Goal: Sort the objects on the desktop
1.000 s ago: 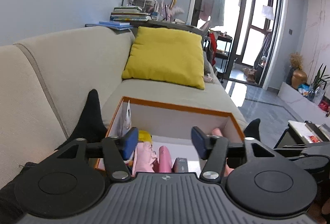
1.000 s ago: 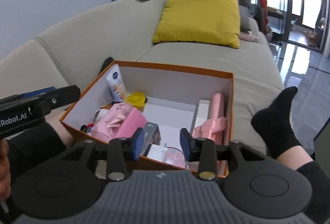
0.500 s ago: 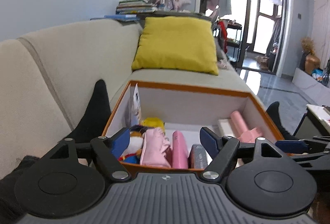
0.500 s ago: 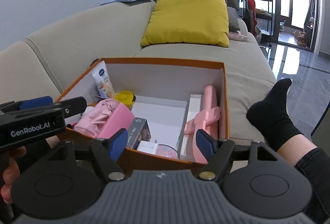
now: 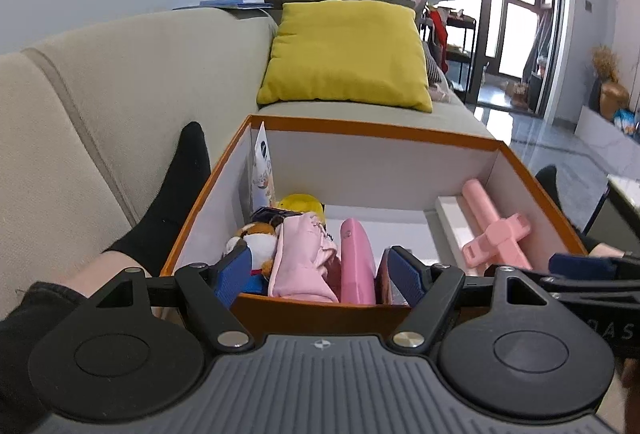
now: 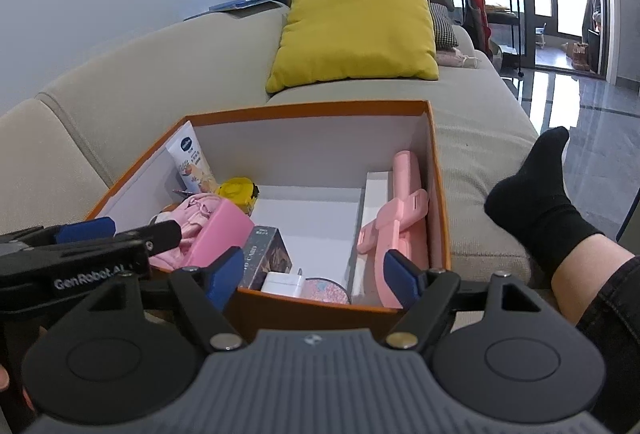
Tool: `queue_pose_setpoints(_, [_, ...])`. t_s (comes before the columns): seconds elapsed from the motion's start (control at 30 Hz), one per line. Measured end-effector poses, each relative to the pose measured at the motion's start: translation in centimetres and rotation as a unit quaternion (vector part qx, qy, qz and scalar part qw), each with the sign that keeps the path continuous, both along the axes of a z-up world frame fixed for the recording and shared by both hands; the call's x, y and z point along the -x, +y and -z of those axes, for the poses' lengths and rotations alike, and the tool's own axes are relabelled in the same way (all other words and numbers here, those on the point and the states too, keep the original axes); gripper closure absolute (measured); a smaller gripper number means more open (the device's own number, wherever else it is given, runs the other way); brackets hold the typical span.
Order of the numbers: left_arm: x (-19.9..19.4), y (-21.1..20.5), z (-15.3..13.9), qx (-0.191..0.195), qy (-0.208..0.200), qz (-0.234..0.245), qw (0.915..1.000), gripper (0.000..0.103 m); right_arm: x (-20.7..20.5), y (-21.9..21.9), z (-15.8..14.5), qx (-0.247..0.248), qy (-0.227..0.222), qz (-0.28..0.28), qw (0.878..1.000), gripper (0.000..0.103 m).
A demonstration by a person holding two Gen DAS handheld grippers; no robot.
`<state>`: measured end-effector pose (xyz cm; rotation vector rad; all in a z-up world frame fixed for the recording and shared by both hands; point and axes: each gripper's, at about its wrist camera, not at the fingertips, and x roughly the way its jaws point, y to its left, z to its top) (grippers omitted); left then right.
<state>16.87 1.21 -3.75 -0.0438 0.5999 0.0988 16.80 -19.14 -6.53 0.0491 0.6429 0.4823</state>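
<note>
- The box (image 6: 308,308) — orange outside, white inside — stands on the sofa (image 6: 472,114) between the person's legs, and the small things lie in it. No desk is visible in either view.
- On the left side of the box are a tube (image 6: 192,164), a yellow toy (image 6: 236,190), a pink cloth (image 5: 304,254), a plush toy (image 5: 256,244) and a pink case (image 6: 222,230). Near the front wall are a card box (image 6: 266,258), a white charger (image 6: 282,284) and a round pink thing (image 6: 324,290). Along the right wall lies a pink holder (image 6: 400,222) on a white flat box (image 6: 374,186).
- What has changed: one second ago the fingers of both grippers stood closer together and the left camera looked more over the room. Now both grippers look down into the box from nearer, and their fingers are wider.
- The left gripper (image 5: 316,274) has its fingers apart with nothing between them, at the front edge over the pink cloth and case.
- The right gripper (image 6: 314,274) also has its fingers apart and holds nothing, over the charger and the round pink thing.
- My judgement: the opening and coming nearer look like preparation to take something from the box — or a release just finished. The pictures fit both, so I cannot say how far the sorting is.
- A yellow cushion (image 6: 356,30) lies farther back on the sofa.
</note>
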Motion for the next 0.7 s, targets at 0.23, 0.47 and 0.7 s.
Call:
queue_pose_setpoints(0.23, [-0.12, -0.31, 0.10, -0.004, 0.007, 0.007, 0.9999, 0.014, 0.15, -0.15, 0.21, -0.003, -0.004, -0.001, 1.000, 0.024])
queue_pose_setpoints(0.47, [-0.26, -0.41, 0.16, -0.006, 0.009, 0.010, 0.9999, 0.014, 0.18, -0.17, 0.19, -0.002, -0.006, -0.001, 1.000, 0.024])
queue_pose_setpoints(0.7, [-0.23, -0.37, 0.15, -0.002, 0.009, 0.010, 0.9999, 0.014, 0.20, -0.20, 0.21, -0.001, -0.006, 0.000, 1.000, 0.024])
